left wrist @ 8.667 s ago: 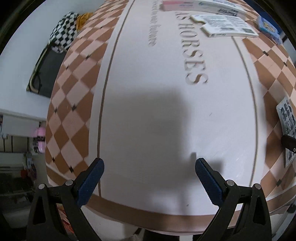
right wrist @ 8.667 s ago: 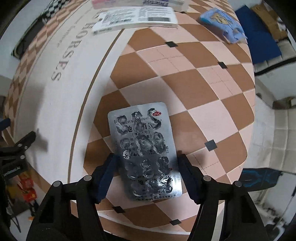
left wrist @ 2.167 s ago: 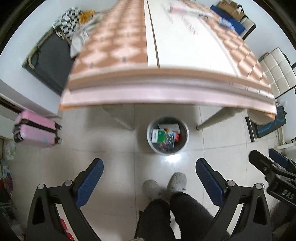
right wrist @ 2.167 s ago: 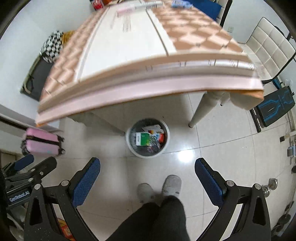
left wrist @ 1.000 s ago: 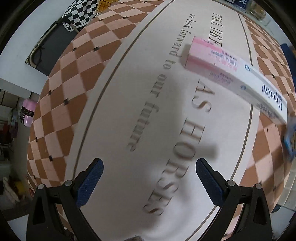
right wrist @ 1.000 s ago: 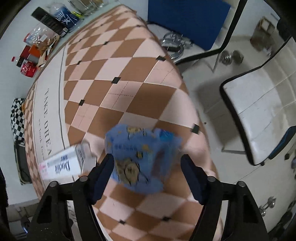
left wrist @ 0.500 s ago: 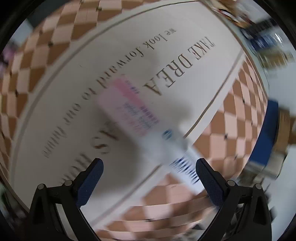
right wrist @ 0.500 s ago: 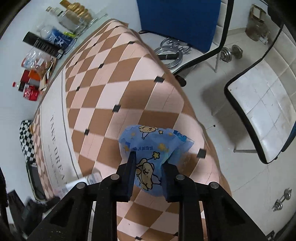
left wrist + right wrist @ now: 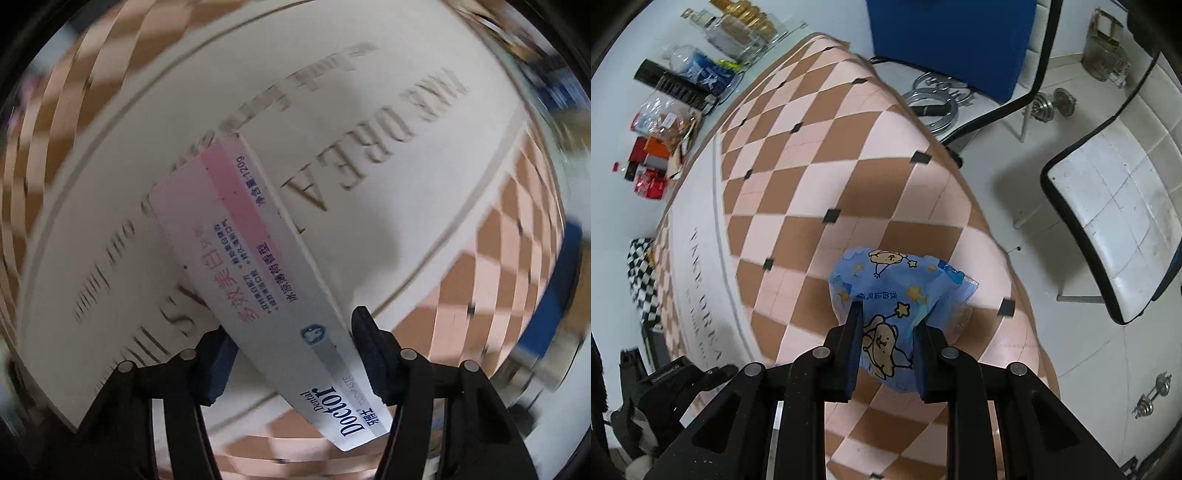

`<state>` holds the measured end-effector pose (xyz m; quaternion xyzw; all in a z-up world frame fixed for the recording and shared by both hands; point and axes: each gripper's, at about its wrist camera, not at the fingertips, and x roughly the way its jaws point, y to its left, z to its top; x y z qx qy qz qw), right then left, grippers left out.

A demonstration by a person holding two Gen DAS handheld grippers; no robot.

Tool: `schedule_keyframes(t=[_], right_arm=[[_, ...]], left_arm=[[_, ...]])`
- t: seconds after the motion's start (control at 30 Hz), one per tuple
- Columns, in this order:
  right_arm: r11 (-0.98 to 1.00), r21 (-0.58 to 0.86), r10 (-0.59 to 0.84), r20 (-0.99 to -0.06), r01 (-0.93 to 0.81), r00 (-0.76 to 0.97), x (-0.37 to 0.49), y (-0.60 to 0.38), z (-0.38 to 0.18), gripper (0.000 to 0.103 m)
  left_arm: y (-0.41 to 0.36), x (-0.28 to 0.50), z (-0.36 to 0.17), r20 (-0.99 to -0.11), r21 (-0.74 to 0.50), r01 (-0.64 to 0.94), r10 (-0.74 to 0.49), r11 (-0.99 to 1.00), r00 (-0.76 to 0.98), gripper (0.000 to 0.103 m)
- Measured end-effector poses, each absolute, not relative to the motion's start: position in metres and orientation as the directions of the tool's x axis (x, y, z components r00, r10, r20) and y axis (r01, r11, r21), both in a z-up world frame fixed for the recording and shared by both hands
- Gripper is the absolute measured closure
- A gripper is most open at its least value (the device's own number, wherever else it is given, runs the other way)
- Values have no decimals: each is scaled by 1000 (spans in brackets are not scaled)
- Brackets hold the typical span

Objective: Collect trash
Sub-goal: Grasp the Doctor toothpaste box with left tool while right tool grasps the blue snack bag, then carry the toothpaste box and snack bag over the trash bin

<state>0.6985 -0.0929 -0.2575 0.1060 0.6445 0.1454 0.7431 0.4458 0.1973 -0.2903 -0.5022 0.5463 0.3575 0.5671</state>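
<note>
A long white and pink toothpaste box (image 9: 251,258) lies slantwise over the white, lettered middle of the table (image 9: 369,110). My left gripper (image 9: 291,339) is closing its jaws around the box's near part, and both blue pads touch its sides. A blue packet with cartoon bears (image 9: 886,273) sits on the checkered cloth near the table's right edge. My right gripper (image 9: 886,325) is shut on it and crumples its near half. In the right wrist view the left gripper's black body (image 9: 676,376) shows at the lower left.
Bottles and packets (image 9: 694,81) crowd the table's far end. A white padded chair (image 9: 1115,221) stands right of the table, with a blue chair back (image 9: 945,37) behind. Dumbbells (image 9: 1052,103) lie on the tiled floor. A checkered cloth (image 9: 639,273) is off the left side.
My left gripper swung over the toothpaste box and narrowed from wide open onto it. The right gripper shut on the blue packet a second ago and has stayed there.
</note>
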Motion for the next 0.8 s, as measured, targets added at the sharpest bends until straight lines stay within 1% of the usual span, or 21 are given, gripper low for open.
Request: schedule_keyframes(t=[0.07, 0.17, 0.23, 0.3, 0.33, 0.4, 0.43, 0.47, 0.5, 0.57, 0.7, 0.73, 0.8], right_arm=[[921, 379, 388, -916, -95, 104, 688, -96, -254, 79], [904, 407, 416, -908, -129, 48, 663, -101, -254, 79], [897, 416, 422, -906, -148, 17, 644, -104, -256, 78], [897, 412, 418, -909, -162, 0, 630, -107, -258, 79], [899, 403, 409, -913, -169, -2, 624, -107, -260, 79], [907, 380, 386, -923, -179, -4, 617, -106, -265, 79], [913, 367, 371, -929, -179, -11, 615, -105, -270, 78], [918, 356, 359, -933, -176, -16, 613, -105, -274, 78], [923, 343, 345, -938, -176, -18, 612, -105, -278, 78], [926, 334, 337, -941, -176, -13, 612, -104, -281, 78], [934, 306, 311, -950, -184, -2, 614, -100, -282, 75], [935, 301, 306, -952, -186, 0, 614, -98, -282, 75], [936, 295, 301, -954, -193, 2, 614, -95, -283, 75]], left_arm=[[188, 442, -281, -988, -149, -903, -97, 404, 120, 46], [169, 423, -277, -997, -73, -768, -53, 636, 51, 47], [161, 403, -279, -999, -43, -705, -46, 708, 15, 47], [156, 387, -284, -999, -21, -677, -35, 735, -8, 47], [155, 382, -287, -999, -32, -673, -42, 739, 1, 47], [153, 369, -300, -997, -33, -691, -75, 722, -30, 47], [153, 363, -307, -993, -53, -710, -109, 702, -34, 46], [153, 364, -306, -995, -56, -717, -97, 695, -16, 43], [151, 362, -306, -996, -57, -717, -90, 695, -8, 43], [148, 362, -309, -996, -53, -718, -88, 694, -12, 35], [134, 375, -313, -998, -36, -736, -61, 675, -7, 34], [133, 372, -312, -998, -42, -744, -59, 667, 3, 35], [127, 374, -309, -999, -30, -749, -34, 662, 10, 51]])
